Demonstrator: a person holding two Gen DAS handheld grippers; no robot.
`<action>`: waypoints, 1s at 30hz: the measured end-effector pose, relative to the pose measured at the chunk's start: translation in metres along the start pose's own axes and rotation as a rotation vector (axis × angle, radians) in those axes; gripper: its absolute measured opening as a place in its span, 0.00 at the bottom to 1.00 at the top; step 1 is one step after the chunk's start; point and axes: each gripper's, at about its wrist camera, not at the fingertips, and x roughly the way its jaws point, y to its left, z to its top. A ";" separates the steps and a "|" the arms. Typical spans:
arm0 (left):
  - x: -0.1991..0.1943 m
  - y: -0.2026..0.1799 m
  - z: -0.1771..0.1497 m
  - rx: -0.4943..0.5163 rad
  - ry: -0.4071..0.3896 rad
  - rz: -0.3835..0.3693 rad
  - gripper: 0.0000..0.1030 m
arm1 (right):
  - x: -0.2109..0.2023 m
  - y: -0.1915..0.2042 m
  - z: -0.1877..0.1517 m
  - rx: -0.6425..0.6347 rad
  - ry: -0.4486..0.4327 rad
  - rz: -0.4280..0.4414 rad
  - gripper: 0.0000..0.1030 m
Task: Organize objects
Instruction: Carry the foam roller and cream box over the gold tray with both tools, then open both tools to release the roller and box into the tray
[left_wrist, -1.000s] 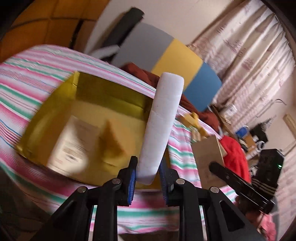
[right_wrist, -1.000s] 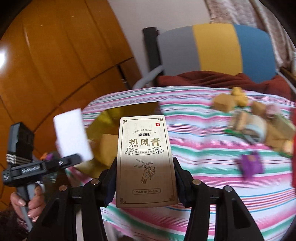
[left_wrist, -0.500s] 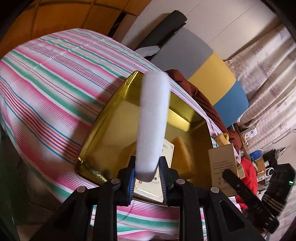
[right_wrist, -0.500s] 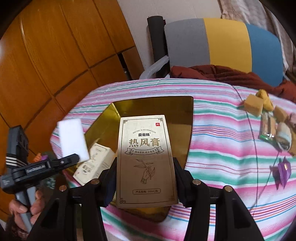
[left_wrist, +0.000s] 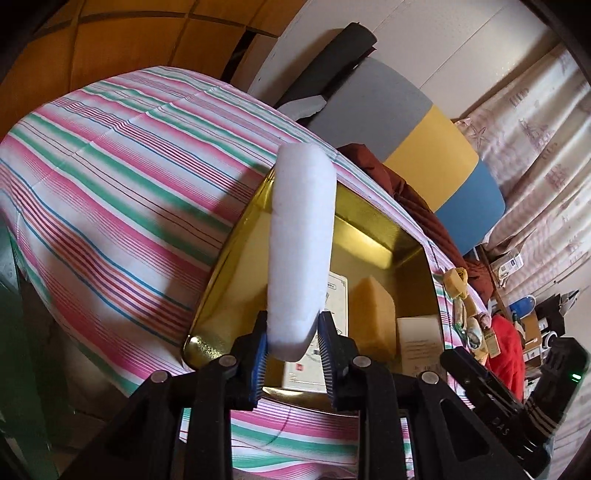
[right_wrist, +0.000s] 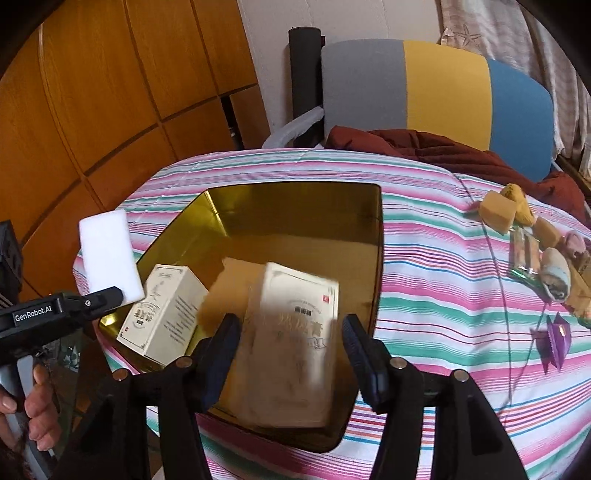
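A gold tray (right_wrist: 369, 221) sits on the striped tablecloth; it also shows in the left wrist view (left_wrist: 236, 258). My left gripper (left_wrist: 293, 345) is shut on a white foam block (left_wrist: 301, 240), held above the tray's near left side; the block shows in the right wrist view (right_wrist: 109, 254). My right gripper (right_wrist: 290, 360) is open over the tray. A beige carton (right_wrist: 291, 343), blurred, lies between its spread jaws, free of them. A second carton (right_wrist: 162, 314) and a yellow sponge (left_wrist: 373, 317) lie in the tray.
Loose items lie on the cloth at the right: a yellow sponge (right_wrist: 496, 212), wrapped snacks (right_wrist: 524, 254), a rolled cloth (right_wrist: 556, 277), a purple packet (right_wrist: 556, 339). A chair with grey, yellow and blue back (right_wrist: 424, 88) stands behind the table, wood panelling to the left.
My right gripper has opened and let go of the beige carton, which has dropped into the tray. My left gripper still holds the foam block and has shifted slightly over the tray.
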 end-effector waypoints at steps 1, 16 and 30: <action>0.000 0.000 0.000 0.000 0.000 0.005 0.24 | -0.004 0.000 -0.001 0.001 -0.010 0.009 0.57; 0.003 -0.016 0.002 0.122 0.042 0.126 0.41 | -0.022 -0.007 -0.008 0.053 -0.047 0.057 0.57; -0.037 -0.048 -0.004 0.108 -0.153 -0.051 0.92 | -0.041 -0.056 -0.020 0.107 -0.058 0.004 0.57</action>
